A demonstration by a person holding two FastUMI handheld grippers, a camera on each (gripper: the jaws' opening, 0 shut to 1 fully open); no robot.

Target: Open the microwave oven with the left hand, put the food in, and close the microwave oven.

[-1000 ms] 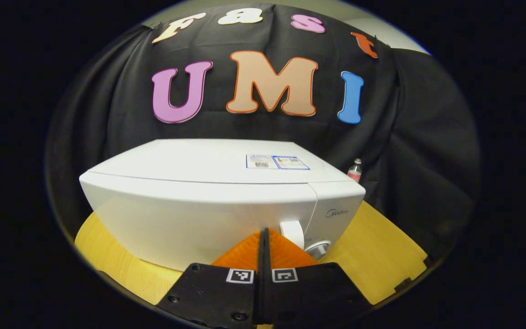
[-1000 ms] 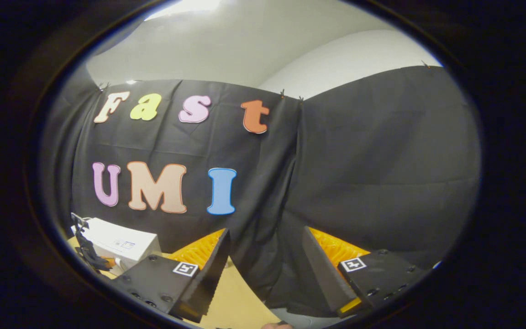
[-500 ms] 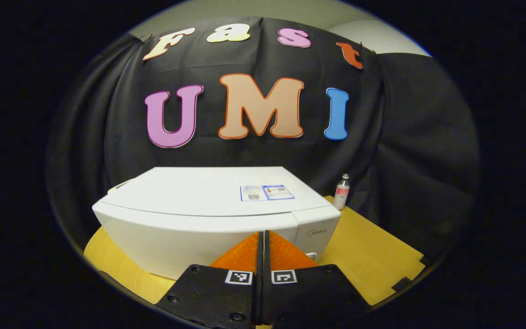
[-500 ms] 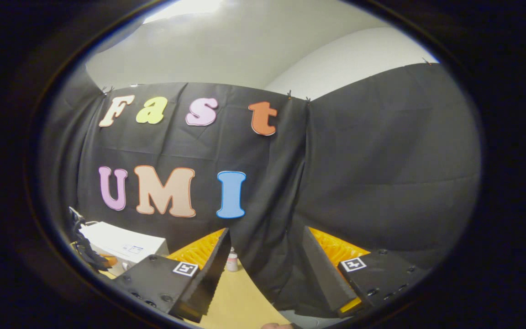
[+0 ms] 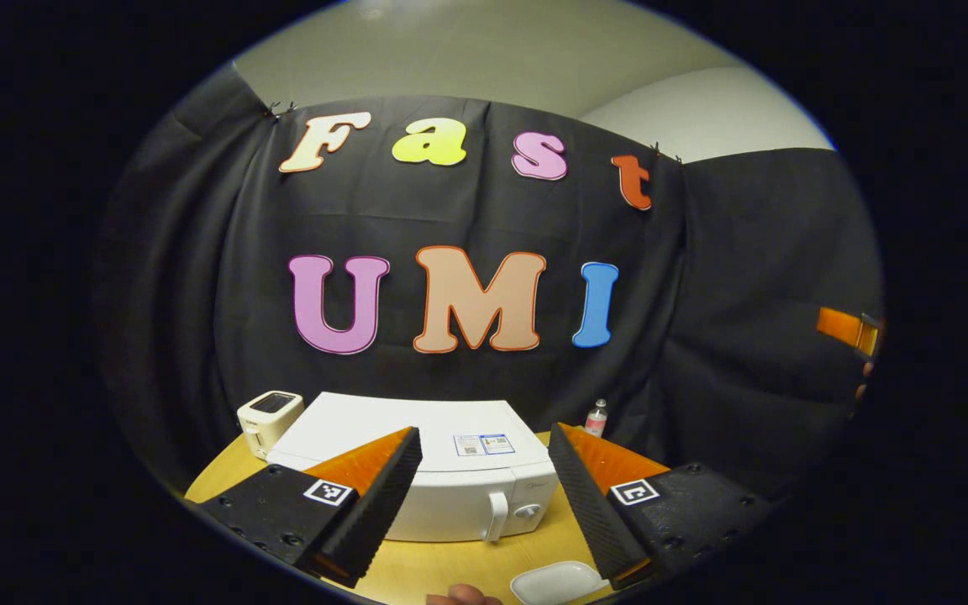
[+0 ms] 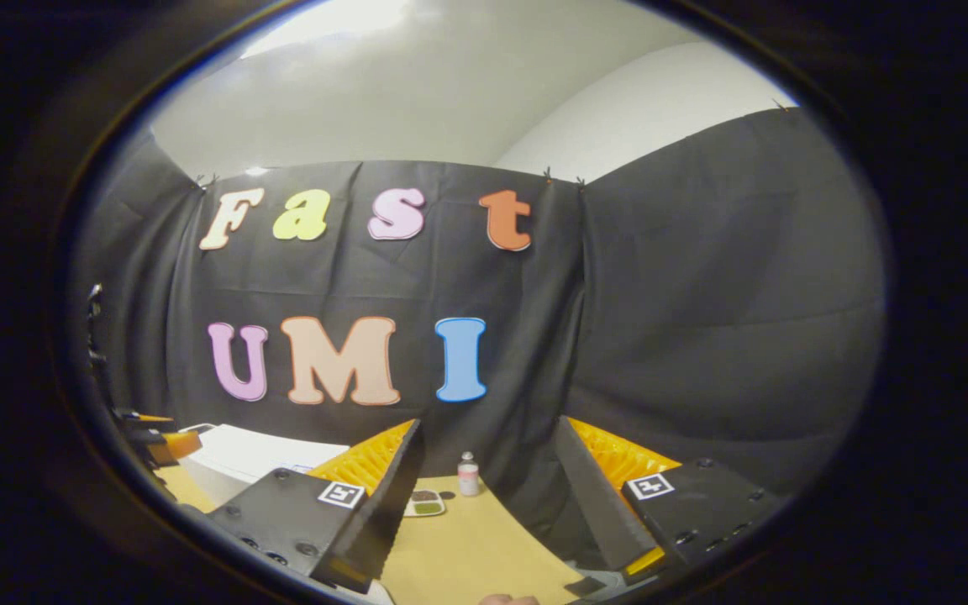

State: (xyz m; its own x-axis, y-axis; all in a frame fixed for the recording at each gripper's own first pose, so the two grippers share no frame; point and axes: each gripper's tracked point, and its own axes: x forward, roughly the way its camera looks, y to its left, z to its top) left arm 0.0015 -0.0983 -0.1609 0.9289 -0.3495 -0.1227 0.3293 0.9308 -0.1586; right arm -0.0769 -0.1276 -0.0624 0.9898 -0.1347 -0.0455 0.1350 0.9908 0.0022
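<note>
Left gripper view: left tongs (image 5: 484, 496) spread wide, holding nothing, hovering back from the microwave (image 5: 417, 458), which sits on the yellow worktop (image 5: 450, 567) w/ door shut. Door handle (image 5: 497, 514) is a white vertical bar just left of the knob (image 5: 528, 510), framed between the two fingers. Small white toaster (image 5: 270, 416) beside the oven's far left corner; little bottle (image 5: 596, 418) near the wall behind the oven's right side. White dish (image 5: 555, 581) at the bottom edge, cut off, contents not visible.

Right gripper view: right tongs (image 6: 484, 496) also wide and empty. A plate w/ dark and green food (image 6: 425, 502) lies on the worktop, bottle just beside it, microwave off to the left.

Step, by my read: opening not begun; approach stage. Next calls for left tongs to go fwd, straddle the handle, close on it, pull door out.

Hard to tell: which way the door hinges, and whether the white dish is part of the task.
</note>
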